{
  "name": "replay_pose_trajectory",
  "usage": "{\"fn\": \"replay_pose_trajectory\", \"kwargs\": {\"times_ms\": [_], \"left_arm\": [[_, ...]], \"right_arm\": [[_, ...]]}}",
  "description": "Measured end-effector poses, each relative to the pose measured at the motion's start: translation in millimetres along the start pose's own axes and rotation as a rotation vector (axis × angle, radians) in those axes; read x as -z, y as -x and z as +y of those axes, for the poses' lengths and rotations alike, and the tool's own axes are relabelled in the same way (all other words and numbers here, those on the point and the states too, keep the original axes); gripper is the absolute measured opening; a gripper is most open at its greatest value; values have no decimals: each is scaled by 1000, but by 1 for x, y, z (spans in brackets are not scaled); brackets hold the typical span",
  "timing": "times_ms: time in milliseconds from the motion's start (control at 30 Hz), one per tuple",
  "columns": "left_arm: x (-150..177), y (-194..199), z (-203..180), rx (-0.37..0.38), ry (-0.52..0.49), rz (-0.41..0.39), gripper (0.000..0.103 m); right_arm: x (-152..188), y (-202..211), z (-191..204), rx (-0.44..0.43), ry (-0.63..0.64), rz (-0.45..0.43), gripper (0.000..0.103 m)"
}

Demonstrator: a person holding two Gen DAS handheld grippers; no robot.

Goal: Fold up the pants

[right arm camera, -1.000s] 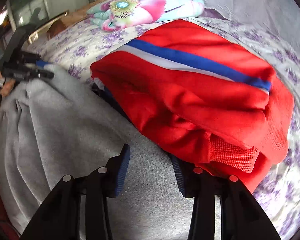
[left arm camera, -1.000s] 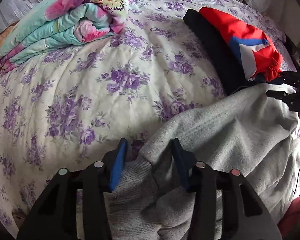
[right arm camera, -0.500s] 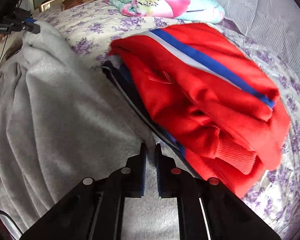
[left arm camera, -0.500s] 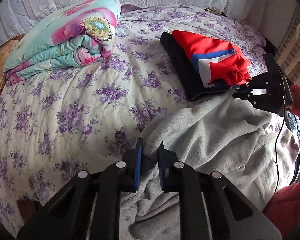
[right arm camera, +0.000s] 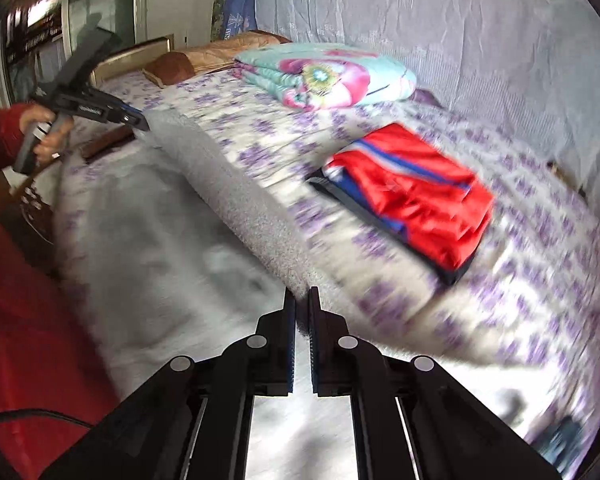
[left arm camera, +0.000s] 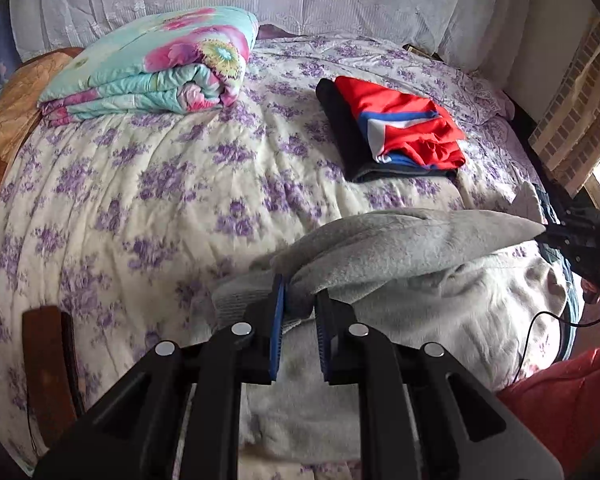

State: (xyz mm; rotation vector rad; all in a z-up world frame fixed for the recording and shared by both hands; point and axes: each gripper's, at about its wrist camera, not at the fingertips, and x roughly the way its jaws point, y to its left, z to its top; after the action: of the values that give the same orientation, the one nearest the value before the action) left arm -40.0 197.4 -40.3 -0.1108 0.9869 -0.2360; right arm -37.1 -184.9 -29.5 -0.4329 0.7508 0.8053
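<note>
While our left gripper (left arm camera: 298, 306) and right gripper (right arm camera: 302, 312) each pinch an end of the grey fleece pants (left arm camera: 400, 248), the lifted edge runs taut between them above the floral bed (left arm camera: 160, 184). From the left gripper that edge stretches toward three o'clock, so neither hand is nearer; the fold likely goes toward twelve.

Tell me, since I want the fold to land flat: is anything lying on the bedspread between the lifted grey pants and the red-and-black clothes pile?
Nothing visible does. The grey pants hang stretched between the left gripper and right gripper, both shut on the fabric. The bedspread between them and the clothes pile shows only its floral print.
</note>
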Motion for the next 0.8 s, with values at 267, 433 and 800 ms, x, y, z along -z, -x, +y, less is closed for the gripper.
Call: {"fn": "replay_pose_trajectory", "kwargs": {"times_ms": [267, 433, 800], "left_arm": [[75, 14, 46, 186, 376, 72, 58], [89, 6, 61, 305, 585, 21, 61], [70, -36, 59, 316, 784, 57, 32]], "right_arm": [[53, -5, 55, -91, -157, 127, 6], [67, -12, 77, -65, -182, 142, 6], [62, 3, 77, -32, -169, 111, 6]]}}
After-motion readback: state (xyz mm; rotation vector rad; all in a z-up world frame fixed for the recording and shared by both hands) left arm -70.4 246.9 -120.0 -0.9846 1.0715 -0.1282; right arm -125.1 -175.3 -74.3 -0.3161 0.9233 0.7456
